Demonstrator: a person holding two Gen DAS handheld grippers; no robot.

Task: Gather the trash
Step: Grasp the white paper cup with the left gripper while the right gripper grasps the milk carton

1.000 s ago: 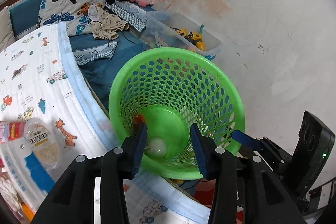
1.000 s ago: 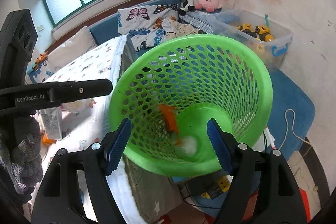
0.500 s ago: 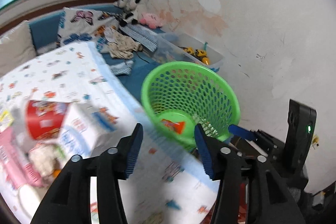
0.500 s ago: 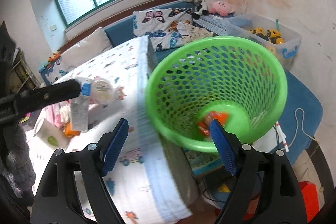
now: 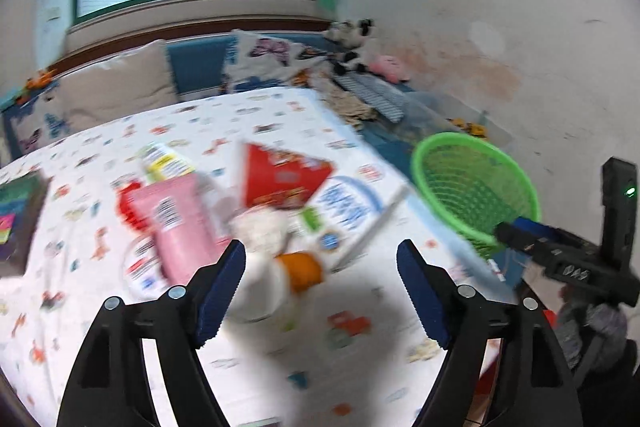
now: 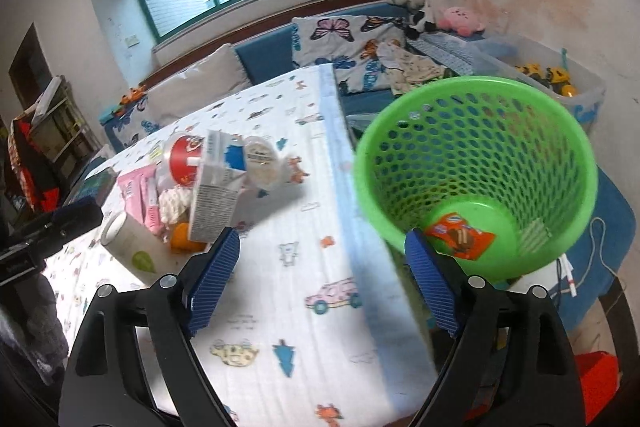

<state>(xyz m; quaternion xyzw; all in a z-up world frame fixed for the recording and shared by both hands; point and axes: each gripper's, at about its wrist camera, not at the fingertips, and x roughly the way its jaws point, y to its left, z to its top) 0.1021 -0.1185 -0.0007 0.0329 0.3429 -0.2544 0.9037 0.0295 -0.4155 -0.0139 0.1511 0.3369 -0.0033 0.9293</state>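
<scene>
The left gripper (image 5: 320, 279) is held above the white bed cover printed with small cartoon animals and cars (image 5: 256, 343), and its blue ribbed fingers (image 5: 219, 287) are spread wide apart with nothing between them. Just beyond them a blurred pile of trash is seen on the cover: a pink rectangular packet (image 5: 180, 223), a red paper cup lying on its side (image 5: 280, 175), a white crumpled tissue (image 5: 260, 227) and a small orange object (image 5: 300, 269). The right gripper (image 6: 320, 281) is also opened wide and empty, and it is pointed between the pile and the green perforated plastic basket (image 6: 472, 131), which stands just beside the edge of the bed. On the bottom of the basket an orange snack wrapper (image 6: 460, 237) is lying flat. In the right wrist view a white and blue carton (image 6: 216, 191) is seen upright in the pile, near a round clear lidded cup (image 6: 262, 163).
</scene>
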